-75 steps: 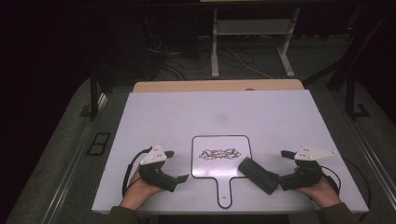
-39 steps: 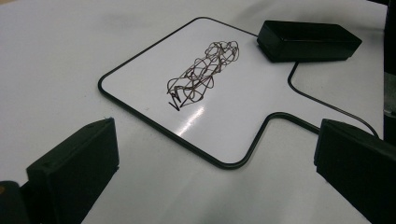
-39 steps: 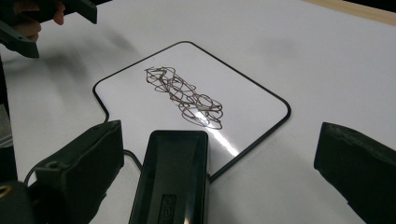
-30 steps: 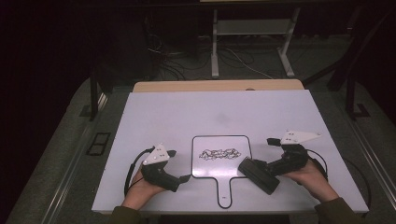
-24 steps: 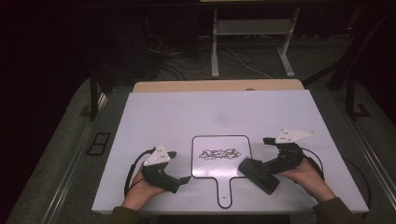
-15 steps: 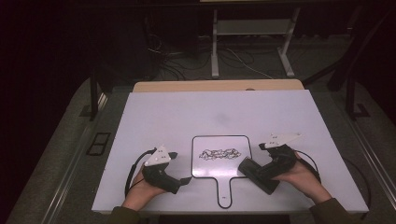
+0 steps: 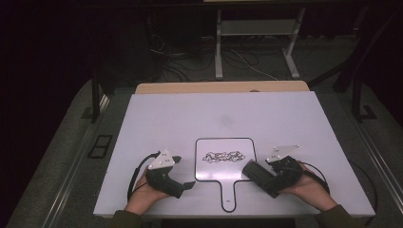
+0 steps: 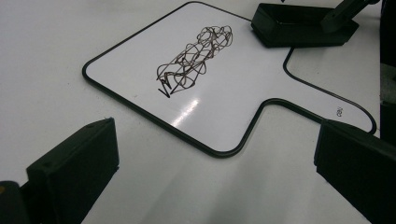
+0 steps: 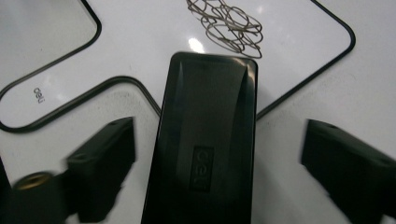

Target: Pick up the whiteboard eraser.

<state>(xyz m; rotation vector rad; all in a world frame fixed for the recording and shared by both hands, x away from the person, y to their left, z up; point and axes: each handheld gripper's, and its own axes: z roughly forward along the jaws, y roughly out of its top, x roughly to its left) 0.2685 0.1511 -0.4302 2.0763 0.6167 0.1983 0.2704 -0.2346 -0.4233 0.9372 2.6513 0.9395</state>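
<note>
High view: white desk (image 7: 190,118) w/ a small paddle-shaped whiteboard (image 7: 214,166) near its front edge, black scribble (image 7: 223,156) on it. Black eraser (image 7: 254,174) lies at the board's right edge. Left tool (image 7: 183,183) rests left of the board.

Left tool view: jaws wide apart, nothing between them.

Right tool view: right tool (image 9: 215,158) straddles the eraser, jaws just been closing, not touching it.

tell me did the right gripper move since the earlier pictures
Yes. The right gripper has come left and down toward the whiteboard, over the black eraser, jaws just closing.
</note>
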